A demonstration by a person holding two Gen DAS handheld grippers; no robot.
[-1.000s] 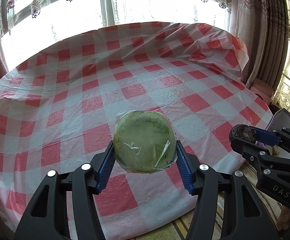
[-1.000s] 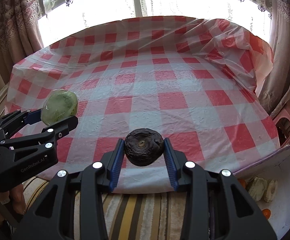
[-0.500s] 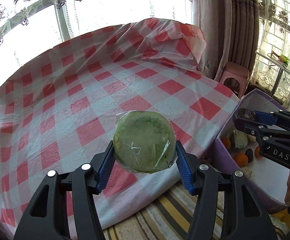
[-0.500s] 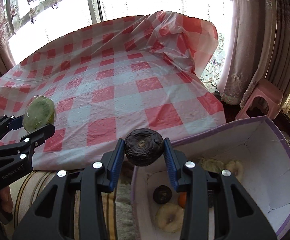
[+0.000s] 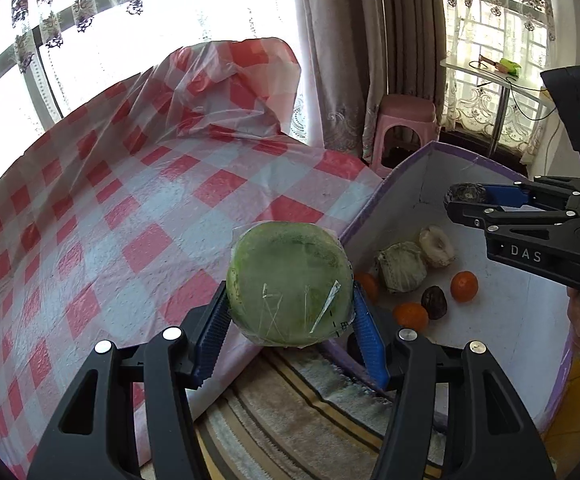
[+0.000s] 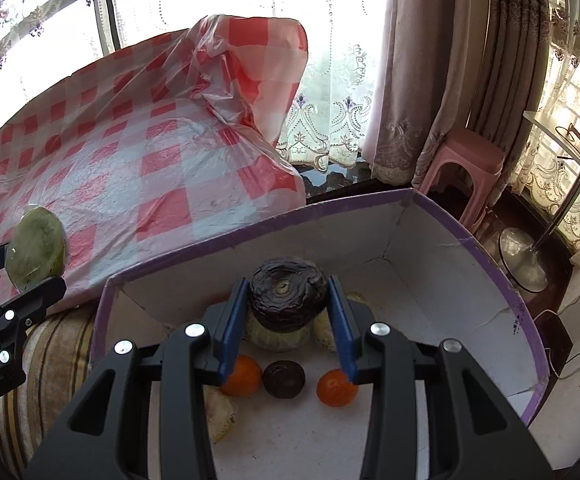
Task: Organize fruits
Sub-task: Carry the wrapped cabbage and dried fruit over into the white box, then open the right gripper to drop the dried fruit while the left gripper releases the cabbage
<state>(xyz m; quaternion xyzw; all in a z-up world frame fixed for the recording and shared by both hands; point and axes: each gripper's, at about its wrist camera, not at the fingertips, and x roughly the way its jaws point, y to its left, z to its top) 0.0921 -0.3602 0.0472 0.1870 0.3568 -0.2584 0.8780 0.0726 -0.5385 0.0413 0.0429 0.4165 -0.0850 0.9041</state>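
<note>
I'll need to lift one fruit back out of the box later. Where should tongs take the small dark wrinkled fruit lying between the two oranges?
Come from straight above and close across the small dark fruit's front and back. It is roundish, and the oranges crowd its left and right, so those sides probably leave little room. The box is open on top.

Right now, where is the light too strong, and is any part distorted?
Left wrist view: the window is blown out white, and the wrapped green fruit shows glare streaks. Right wrist view: the purple-rimmed box bends from fisheye.
</note>
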